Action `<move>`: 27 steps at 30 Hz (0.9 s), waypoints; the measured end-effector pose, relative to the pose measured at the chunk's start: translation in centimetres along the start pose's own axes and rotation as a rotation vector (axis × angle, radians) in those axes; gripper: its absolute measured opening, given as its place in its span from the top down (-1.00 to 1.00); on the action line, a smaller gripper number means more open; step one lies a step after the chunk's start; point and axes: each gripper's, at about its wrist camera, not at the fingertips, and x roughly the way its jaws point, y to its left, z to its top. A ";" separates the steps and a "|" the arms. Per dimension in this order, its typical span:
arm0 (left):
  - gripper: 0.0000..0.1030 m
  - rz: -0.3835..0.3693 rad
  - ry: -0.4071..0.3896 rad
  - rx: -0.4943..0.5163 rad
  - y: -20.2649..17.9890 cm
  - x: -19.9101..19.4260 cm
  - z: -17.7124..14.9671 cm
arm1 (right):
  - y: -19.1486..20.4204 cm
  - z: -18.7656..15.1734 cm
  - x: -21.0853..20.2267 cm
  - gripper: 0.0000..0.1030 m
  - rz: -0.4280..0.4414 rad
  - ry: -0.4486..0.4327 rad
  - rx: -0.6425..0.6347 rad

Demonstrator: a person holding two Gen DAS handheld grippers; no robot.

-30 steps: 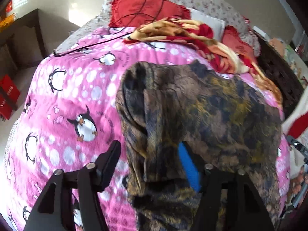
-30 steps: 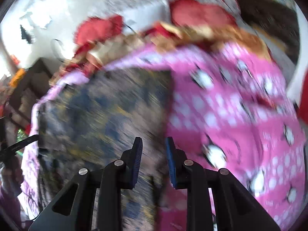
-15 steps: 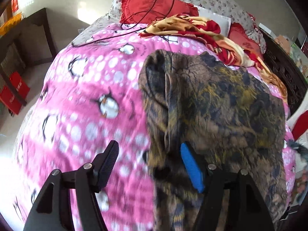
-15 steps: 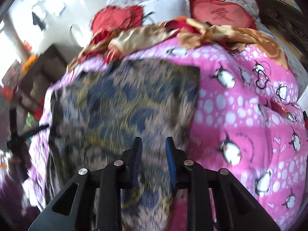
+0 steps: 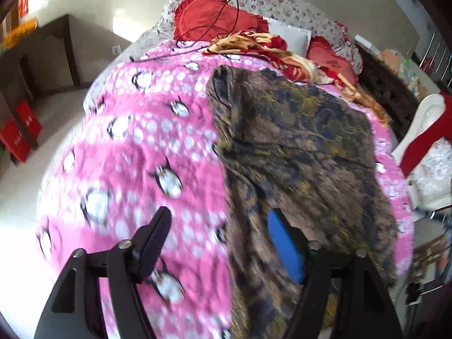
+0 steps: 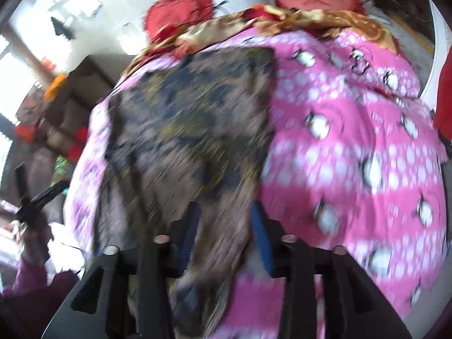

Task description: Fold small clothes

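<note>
A brown garment with blue and yellow patterning lies spread on the pink penguin blanket; its near end hangs over the bed edge. My left gripper hovers at the garment's left edge. Its jaws are opening wide, the cloth drapes over the blue right pad, and nothing is pinched. In the right wrist view the garment runs down between the fingers of my right gripper. Those jaws are opening and the pads stand off the cloth.
Red heart pillows, a crumpled gold-and-red blanket and a black cable sit at the head of the bed. A dark wooden bed frame runs on the right. Red boxes stand on the floor at left.
Both grippers have pulled back toward the near bed edge and risen a little. The right jaws, nearly shut on the cloth before, have spread apart. The left jaws widened slightly.
</note>
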 end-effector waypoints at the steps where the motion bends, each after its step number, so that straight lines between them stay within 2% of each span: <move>1: -0.52 -0.027 0.008 -0.016 0.1 -0.2 -0.5 | 0.3 -1.5 -0.1 -0.14 0.012 0.009 0.009; 4: -0.52 -0.136 0.048 -0.118 1.0 -0.7 -3.1 | 1.1 -5.4 1.2 -0.14 -0.040 0.038 0.022; 6: -0.52 -0.153 0.058 -0.159 1.4 -0.8 -4.2 | 1.8 -7.6 1.8 -0.14 -0.092 0.031 -0.022; 8: -0.52 -0.127 0.067 -0.143 1.4 -1.1 -5.2 | 2.6 -9.1 1.9 -0.06 -0.072 0.001 -0.036; 9: -0.52 -0.089 0.059 -0.097 1.0 -1.4 -5.7 | 3.1 -9.9 2.1 0.06 -0.039 -0.012 -0.036; 10: -0.52 -0.063 0.049 -0.071 0.7 -1.7 -6.0 | 3.1 -10.0 2.4 0.08 -0.037 -0.012 -0.037; 12: -0.52 -0.016 0.027 -0.010 0.0 -2.3 -6.9 | 3.2 -10.5 3.6 0.08 -0.132 0.001 -0.033; 14: -0.52 -0.012 0.031 0.015 -0.3 -2.5 -7.8 | 2.2 -10.5 4.4 0.08 -0.211 -0.037 -0.004; 16: -0.52 -0.025 0.049 0.007 -0.2 -2.2 -8.4 | 0.9 -10.2 5.0 0.08 -0.180 -0.082 0.069; 18: -0.52 -0.030 0.086 -0.011 0.0 -1.4 -8.9 | -0.7 -9.6 6.5 0.08 -0.125 -0.080 0.120; 20: -0.52 -0.031 0.110 -0.030 0.2 -0.9 -9.3 | -1.9 -9.5 6.9 0.42 -0.114 -0.095 0.164; 21: -0.52 -0.039 0.110 -0.035 0.3 -1.0 -9.5 | -2.4 -9.8 6.0 0.87 -0.062 -0.137 0.187; 22: -0.52 -0.046 0.106 -0.035 0.4 -1.0 -9.7 | -2.7 -10.4 4.8 0.87 0.000 -0.164 0.208; 25: -0.52 -0.025 0.115 -0.024 0.5 -0.8 -10.1 | -2.7 -13.0 -0.7 0.87 -0.044 -0.248 0.172; 27: -0.52 -0.028 0.132 -0.025 0.5 -0.3 -10.6 | -3.2 -14.5 -2.7 0.87 0.003 -0.246 0.192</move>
